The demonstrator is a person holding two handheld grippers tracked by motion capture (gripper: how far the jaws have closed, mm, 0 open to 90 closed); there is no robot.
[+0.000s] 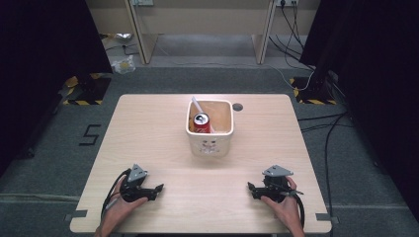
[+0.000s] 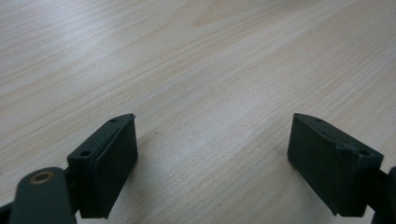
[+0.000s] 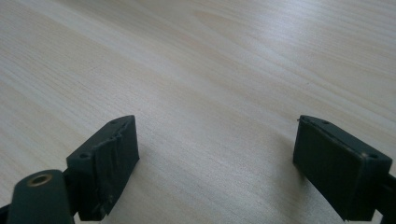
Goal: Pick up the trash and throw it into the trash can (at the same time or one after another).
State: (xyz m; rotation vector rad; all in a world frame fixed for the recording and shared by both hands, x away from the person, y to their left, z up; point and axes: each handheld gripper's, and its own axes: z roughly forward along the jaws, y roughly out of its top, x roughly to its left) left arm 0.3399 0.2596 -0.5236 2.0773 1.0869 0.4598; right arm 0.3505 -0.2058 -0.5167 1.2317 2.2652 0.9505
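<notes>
1. Grey floor lies all around a light wood counter (image 1: 148, 133), with dark curtains at both sides.
2. A cream tub (image 1: 210, 140) stands in the middle of the counter, toward the far side.
3. A red can (image 1: 201, 122) stands upright inside the tub, at its left side.
4. A white stick-like thing (image 1: 196, 104) leans in the tub just behind the can.
5. The left tongs (image 1: 157, 189) rest low near the front left of the counter, held by a hand (image 1: 123, 207). Their jaws are wide apart with only bare wood between them.
6. The right tongs (image 1: 251, 188) rest near the front right, held by the other hand (image 1: 284, 207). Their jaws are wide apart too, with nothing between them.
7. Both tongs point toward each other and are well apart from the tub.
</notes>
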